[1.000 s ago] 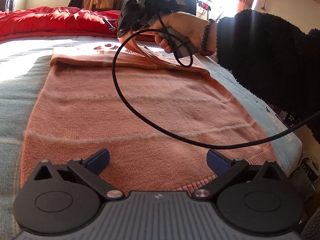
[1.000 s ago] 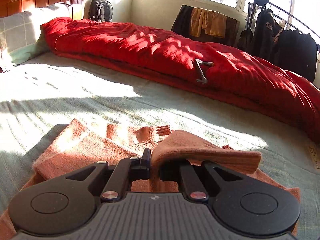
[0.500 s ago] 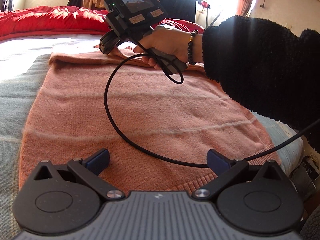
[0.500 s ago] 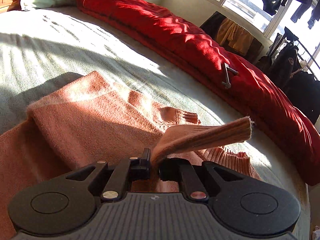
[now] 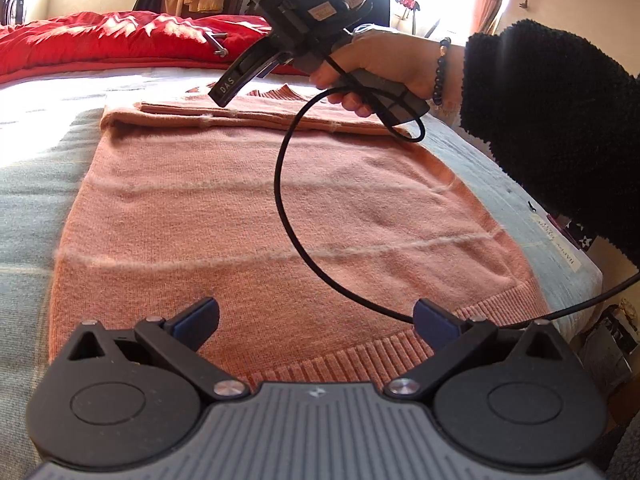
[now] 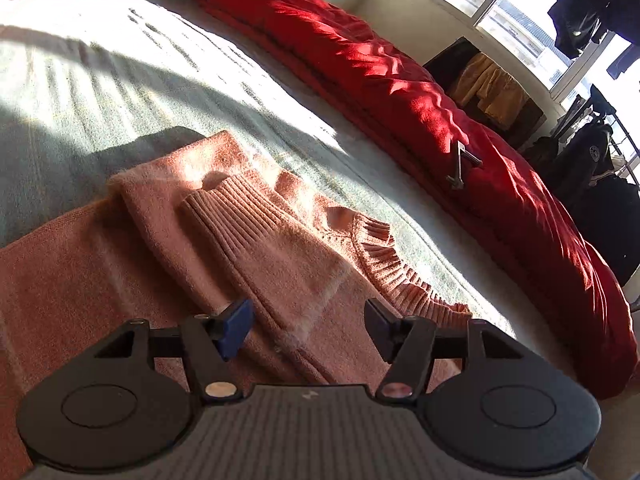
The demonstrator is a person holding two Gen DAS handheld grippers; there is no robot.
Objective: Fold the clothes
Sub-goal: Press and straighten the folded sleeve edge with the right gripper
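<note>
The salmon-pink knit sweater (image 5: 280,216) lies flat on the pale green bedspread (image 5: 32,200), its ribbed hem nearest the left gripper (image 5: 316,322) and its shoulders at the far end, close to the red quilt (image 6: 420,92). Spreading it flat like this gives clean edges to fold against. Both sleeves appear to be folded in across the upper back: in the right wrist view one sleeve (image 6: 260,248) lies diagonally over the body, ribbed cuff pointing far-left, with another ribbed cuff just beyond it on the right.

The right gripper (image 6: 306,326) hangs just above that sleeve and its jaws are opening — the fabric lies below and between them, but the pads are not pressing on it, so the sleeve looks laid down where it belongs. The left gripper hovers over the hem with its fingers spread wide and nothing in them — probably waiting to take the hem for the next fold.

The knit is soft and fuzzy, with a few thin pale stripes across it, and lies mostly smooth.
</note>
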